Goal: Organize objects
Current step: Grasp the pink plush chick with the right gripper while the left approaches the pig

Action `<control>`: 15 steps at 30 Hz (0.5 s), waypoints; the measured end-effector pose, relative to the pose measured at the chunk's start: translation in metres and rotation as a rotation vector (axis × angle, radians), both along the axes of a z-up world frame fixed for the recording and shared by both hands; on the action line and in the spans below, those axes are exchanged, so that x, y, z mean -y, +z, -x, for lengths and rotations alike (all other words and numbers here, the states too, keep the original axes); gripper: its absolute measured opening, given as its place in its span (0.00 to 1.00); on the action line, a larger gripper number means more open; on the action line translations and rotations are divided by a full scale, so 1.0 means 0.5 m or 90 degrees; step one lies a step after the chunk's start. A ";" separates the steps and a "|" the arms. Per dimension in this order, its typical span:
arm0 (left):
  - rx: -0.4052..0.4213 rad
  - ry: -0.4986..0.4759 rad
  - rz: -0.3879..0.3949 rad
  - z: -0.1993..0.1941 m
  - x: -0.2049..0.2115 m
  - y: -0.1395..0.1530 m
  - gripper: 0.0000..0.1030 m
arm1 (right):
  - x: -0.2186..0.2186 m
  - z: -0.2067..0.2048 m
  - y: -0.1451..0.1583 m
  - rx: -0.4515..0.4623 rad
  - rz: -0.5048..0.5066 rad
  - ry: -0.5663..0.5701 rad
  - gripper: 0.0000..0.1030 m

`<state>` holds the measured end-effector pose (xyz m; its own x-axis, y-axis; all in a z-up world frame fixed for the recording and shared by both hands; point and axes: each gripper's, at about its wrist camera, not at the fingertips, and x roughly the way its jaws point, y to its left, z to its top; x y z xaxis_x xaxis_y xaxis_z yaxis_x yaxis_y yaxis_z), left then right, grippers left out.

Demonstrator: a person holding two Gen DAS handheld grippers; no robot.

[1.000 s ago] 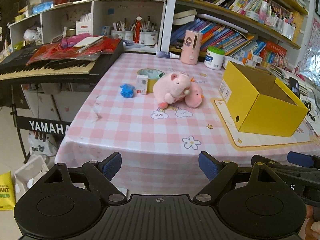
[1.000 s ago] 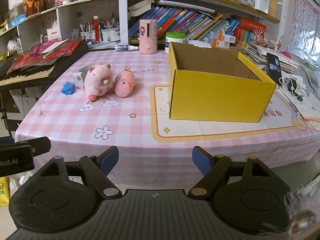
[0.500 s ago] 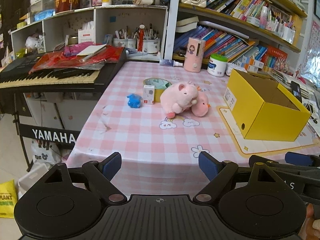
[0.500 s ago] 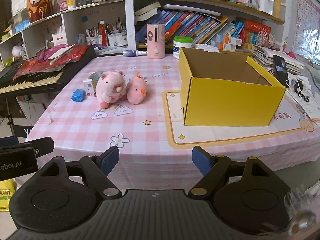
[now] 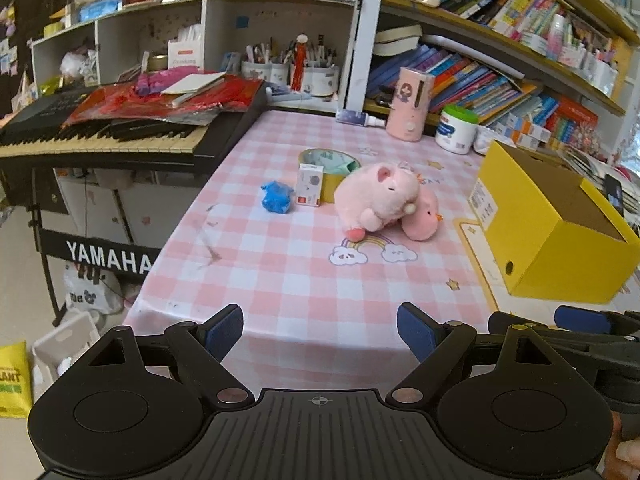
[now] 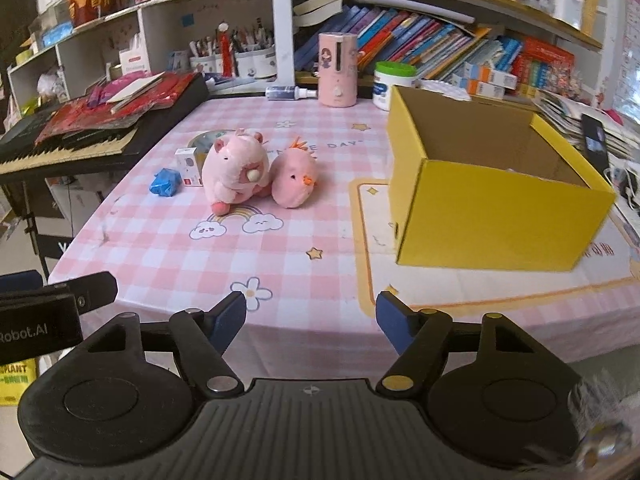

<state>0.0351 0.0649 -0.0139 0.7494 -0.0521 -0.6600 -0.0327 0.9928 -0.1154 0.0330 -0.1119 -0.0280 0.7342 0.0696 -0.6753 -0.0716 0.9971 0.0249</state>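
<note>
1. Left gripper [image 5: 320, 330]: jaws wide apart, holding nothing. It hovers at the near edge of the table [image 5: 280, 280], with the blue pads [image 5: 224, 330] over the hanging cloth.
2. Right gripper [image 6: 311, 326]: jaws wide apart, holding nothing. It also sits at the near table edge. Its body is visible at 4 o'clock in the left wrist view.
3. Pink pig toy [image 6: 234, 170]: lies on the checked cloth near the table centre, at 11 o'clock from the right gripper. It touches the pink chick toy [image 6: 296, 180], which lies just to its right.
4. Small white box [image 6: 190, 166]: stands upright just left of the pig toy, in front of the tape roll [image 5: 326, 162].
5. Blue toy [image 6: 164, 182]: lies just left of the small white box, near the left table edge.
6. Yellow box [image 6: 492, 208]: open at the top, stands on a mat [image 6: 372, 248] at 1 o'clock from the right gripper, well apart from the toys. What lies inside cannot be told.
7. Pink canister [image 6: 337, 68] and white jar [image 6: 394, 84]: stand at the far table edge, at 12 o'clock.
8. Keyboard [image 5: 100, 140]: stands beside the left table edge, at 10 o'clock, with red papers on top.
</note>
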 end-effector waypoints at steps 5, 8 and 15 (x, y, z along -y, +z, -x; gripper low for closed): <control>-0.005 0.019 0.006 -0.042 0.004 -0.008 0.84 | 0.001 -0.056 -0.002 -0.005 0.010 0.019 0.68; -0.008 0.034 0.010 -0.065 0.003 -0.013 0.84 | 0.002 -0.091 -0.005 -0.010 0.015 0.035 0.68; -0.021 0.074 0.014 -0.117 -0.002 -0.021 0.84 | -0.009 -0.170 -0.005 -0.006 0.017 0.077 0.68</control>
